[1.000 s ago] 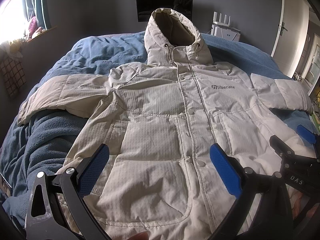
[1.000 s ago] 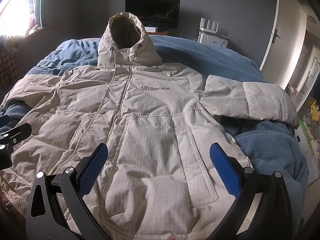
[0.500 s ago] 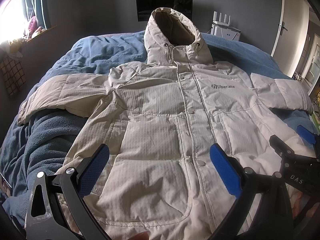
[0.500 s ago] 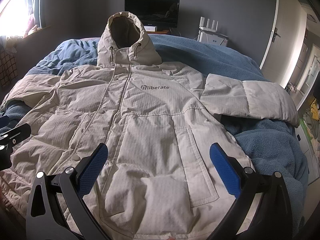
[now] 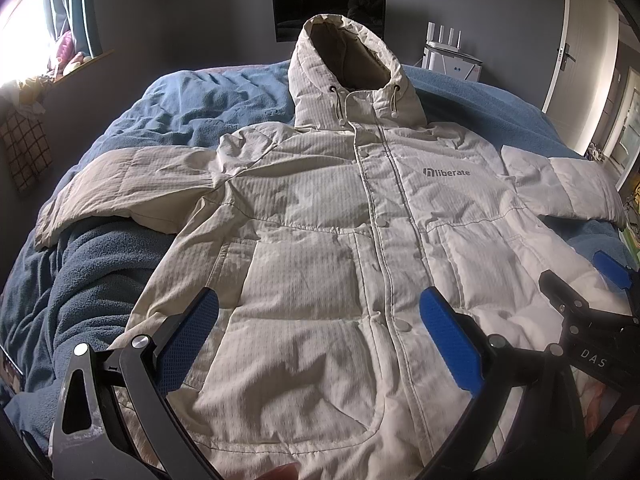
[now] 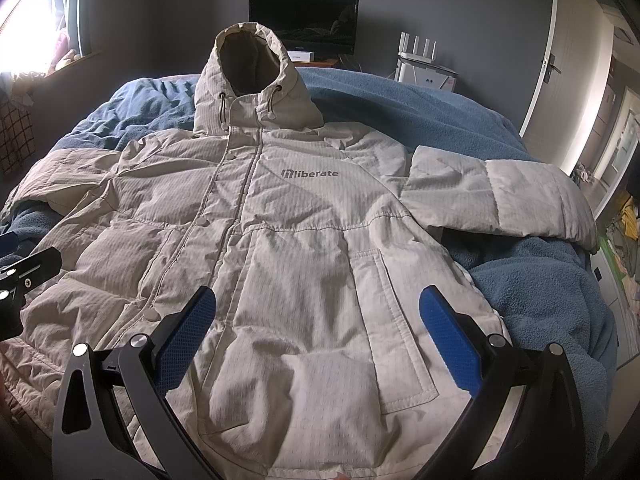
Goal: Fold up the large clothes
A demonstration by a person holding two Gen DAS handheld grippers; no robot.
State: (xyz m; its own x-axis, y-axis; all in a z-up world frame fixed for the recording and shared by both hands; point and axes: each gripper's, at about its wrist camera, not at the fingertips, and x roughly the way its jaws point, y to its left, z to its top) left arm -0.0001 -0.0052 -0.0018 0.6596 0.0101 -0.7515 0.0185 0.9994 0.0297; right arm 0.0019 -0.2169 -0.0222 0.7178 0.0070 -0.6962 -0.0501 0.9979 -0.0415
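Note:
A cream hooded puffer jacket [image 5: 320, 248] with a "liberate" logo lies flat, front up and zipped, on the bed; it also shows in the right wrist view [image 6: 288, 248]. Both sleeves are spread out sideways. My left gripper [image 5: 318, 336] is open and empty, hovering over the jacket's lower left half. My right gripper [image 6: 318, 336] is open and empty over the lower right half, above the pocket [image 6: 396, 328]. The right gripper also shows in the left wrist view [image 5: 580, 308] at the right edge.
A blue fleece blanket [image 5: 80, 280] covers the bed. A dark monitor [image 5: 328, 8] and a white router [image 5: 452, 56] stand by the far wall. A window [image 5: 24, 40] is on the left, a door [image 6: 560, 60] on the right.

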